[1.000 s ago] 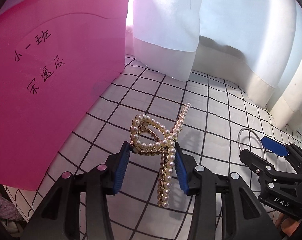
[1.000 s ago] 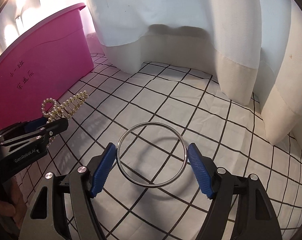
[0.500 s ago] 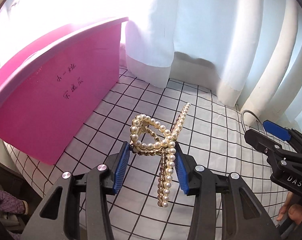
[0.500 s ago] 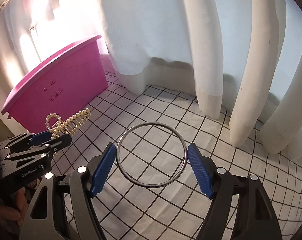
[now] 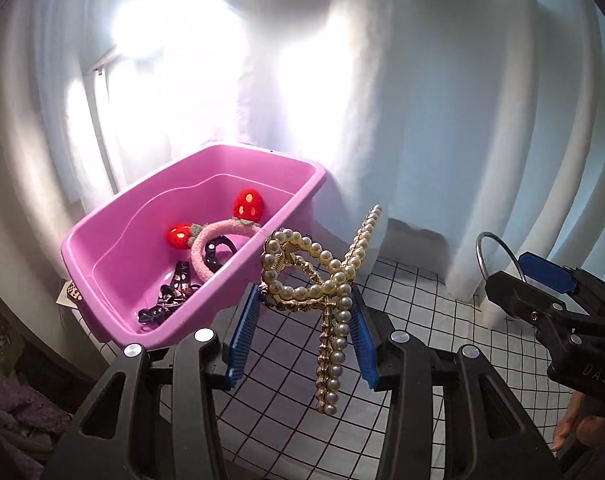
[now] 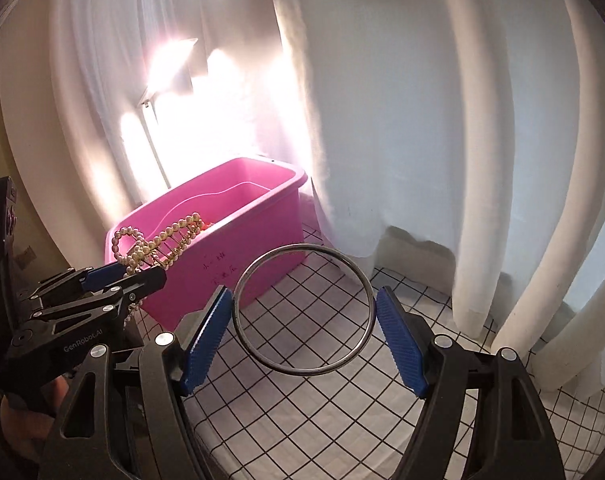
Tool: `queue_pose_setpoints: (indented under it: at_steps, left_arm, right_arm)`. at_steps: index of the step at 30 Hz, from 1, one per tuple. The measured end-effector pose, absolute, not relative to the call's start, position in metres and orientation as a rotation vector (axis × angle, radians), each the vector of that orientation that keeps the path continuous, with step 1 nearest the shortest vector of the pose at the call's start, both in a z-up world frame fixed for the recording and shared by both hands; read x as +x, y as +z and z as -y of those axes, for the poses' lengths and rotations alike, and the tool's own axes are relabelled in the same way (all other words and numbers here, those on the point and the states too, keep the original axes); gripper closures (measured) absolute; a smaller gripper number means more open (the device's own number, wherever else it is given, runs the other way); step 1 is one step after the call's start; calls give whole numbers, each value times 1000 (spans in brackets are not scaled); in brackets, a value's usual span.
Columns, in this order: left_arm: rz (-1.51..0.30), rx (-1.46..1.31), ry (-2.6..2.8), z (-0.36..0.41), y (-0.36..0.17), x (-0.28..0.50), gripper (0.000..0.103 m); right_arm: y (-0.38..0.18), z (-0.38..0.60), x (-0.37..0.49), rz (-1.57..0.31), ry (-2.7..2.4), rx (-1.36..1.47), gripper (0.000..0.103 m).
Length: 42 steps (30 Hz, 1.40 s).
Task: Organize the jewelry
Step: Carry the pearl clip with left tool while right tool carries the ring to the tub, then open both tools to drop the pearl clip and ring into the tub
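Curtain [image 6: 402, 120]: white folds behind the grid-cloth worktop [image 6: 322, 400].
Bin [image 5: 114, 256]: pink, at the worktop's left end; holds a strawberry headband [image 5: 218, 232] and dark pieces [image 5: 170, 296].
Left hand-held gripper [image 5: 302, 332]: clamped on the pearl clip [image 5: 322, 280], held in the air just beside the bin's near wall.
Right hand-held gripper [image 6: 302, 336]: pads pressed against the ring [image 6: 262, 354], held above the worktop.

You've got a white black-grid cloth [image 6: 326, 392] covering the surface. Pink bin [image 5: 230, 280] sits on it far left, at the edge. Curtain hem [image 6: 470, 312] touches it far right.
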State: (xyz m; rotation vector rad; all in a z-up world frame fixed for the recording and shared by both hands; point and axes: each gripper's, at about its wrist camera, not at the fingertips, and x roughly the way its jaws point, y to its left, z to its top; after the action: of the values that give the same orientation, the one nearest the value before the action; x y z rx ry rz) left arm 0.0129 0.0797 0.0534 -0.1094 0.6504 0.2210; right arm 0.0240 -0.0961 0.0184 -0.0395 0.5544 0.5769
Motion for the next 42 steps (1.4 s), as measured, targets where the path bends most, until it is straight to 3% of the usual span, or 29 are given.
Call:
queue_pose_setpoints:
  at_steps: [9, 16, 31, 42]
  left_arm:
    - [-612, -118, 312, -163, 80, 14, 60]
    - [-642, -168, 346, -227, 71, 38, 60]
    - [-801, -226, 331, -287, 23, 88, 60]
    - [-891, -254, 345, -301, 2, 105, 60]
  right_arm:
    - [51, 12, 58, -541, 667, -35, 31]
    - [61, -52, 96, -569, 687, -73, 32]
    - [15, -146, 175, -746, 694, -129, 32]
    - [-13, -165, 207, -847, 644, -148, 32]
